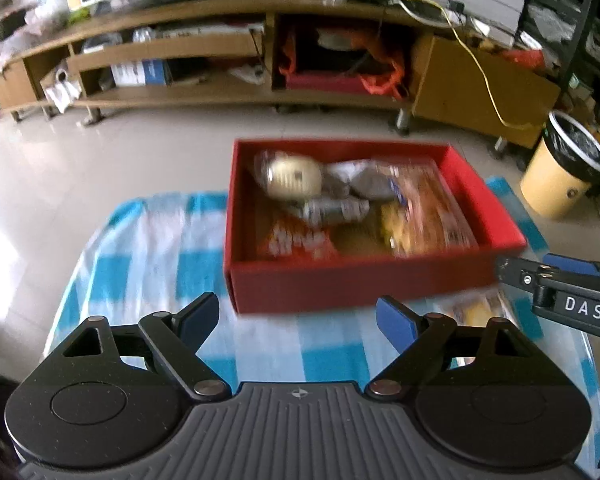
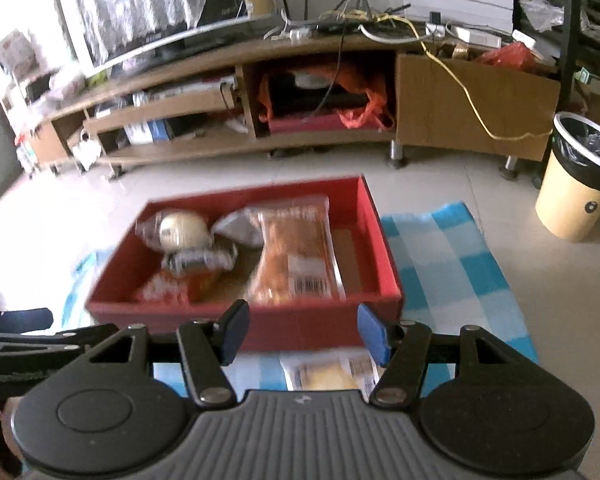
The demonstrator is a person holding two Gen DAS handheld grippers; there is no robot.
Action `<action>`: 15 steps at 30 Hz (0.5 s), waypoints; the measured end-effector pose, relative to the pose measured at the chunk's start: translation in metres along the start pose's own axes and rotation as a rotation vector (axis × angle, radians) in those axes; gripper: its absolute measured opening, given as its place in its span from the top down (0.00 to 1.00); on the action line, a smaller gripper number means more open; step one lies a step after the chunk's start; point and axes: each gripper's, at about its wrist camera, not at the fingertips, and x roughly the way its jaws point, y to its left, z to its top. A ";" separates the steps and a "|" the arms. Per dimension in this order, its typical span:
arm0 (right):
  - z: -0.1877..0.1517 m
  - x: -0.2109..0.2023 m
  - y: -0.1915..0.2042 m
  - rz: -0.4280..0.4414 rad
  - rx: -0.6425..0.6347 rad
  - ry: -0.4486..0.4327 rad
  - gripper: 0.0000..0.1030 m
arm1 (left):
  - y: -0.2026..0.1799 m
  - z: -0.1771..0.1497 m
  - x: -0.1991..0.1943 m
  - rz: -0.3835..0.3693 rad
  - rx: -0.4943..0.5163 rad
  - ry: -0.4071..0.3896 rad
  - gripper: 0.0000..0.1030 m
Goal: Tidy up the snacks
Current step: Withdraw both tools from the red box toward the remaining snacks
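Observation:
A red box (image 1: 340,280) stands on a blue-and-white checked cloth (image 1: 148,264). Inside lie a round cream bun in clear wrap (image 1: 296,178), a silver packet (image 1: 336,210), an orange-red packet (image 1: 296,240) and a long pastry pack (image 1: 432,216). My left gripper (image 1: 298,316) hangs open in front of the box's near wall, holding nothing. In the right wrist view the same box (image 2: 112,280) holds the long pastry pack (image 2: 296,256) and the bun (image 2: 182,230). My right gripper (image 2: 305,330) is open and empty. Below it a yellow packet (image 2: 332,374) lies on the cloth.
A long wooden TV stand (image 1: 220,96) with cluttered shelves runs across the back, beyond a pale tiled floor (image 1: 100,160). A cream waste bin (image 2: 576,196) with a black liner stands at the right. The other gripper (image 1: 560,292) shows at the right edge of the left wrist view.

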 end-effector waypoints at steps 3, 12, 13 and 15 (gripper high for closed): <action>-0.016 -0.001 0.001 0.015 -0.004 0.057 0.46 | -0.003 -0.019 -0.005 -0.011 0.014 0.028 0.13; -0.073 -0.025 0.013 0.055 -0.033 0.172 0.46 | -0.013 -0.084 -0.008 -0.055 0.066 0.158 0.13; -0.078 -0.027 0.013 0.048 -0.033 0.180 0.46 | -0.014 -0.090 -0.006 -0.058 0.066 0.175 0.13; -0.084 -0.032 0.009 0.047 -0.013 0.182 0.46 | -0.016 -0.102 -0.003 -0.064 0.071 0.204 0.13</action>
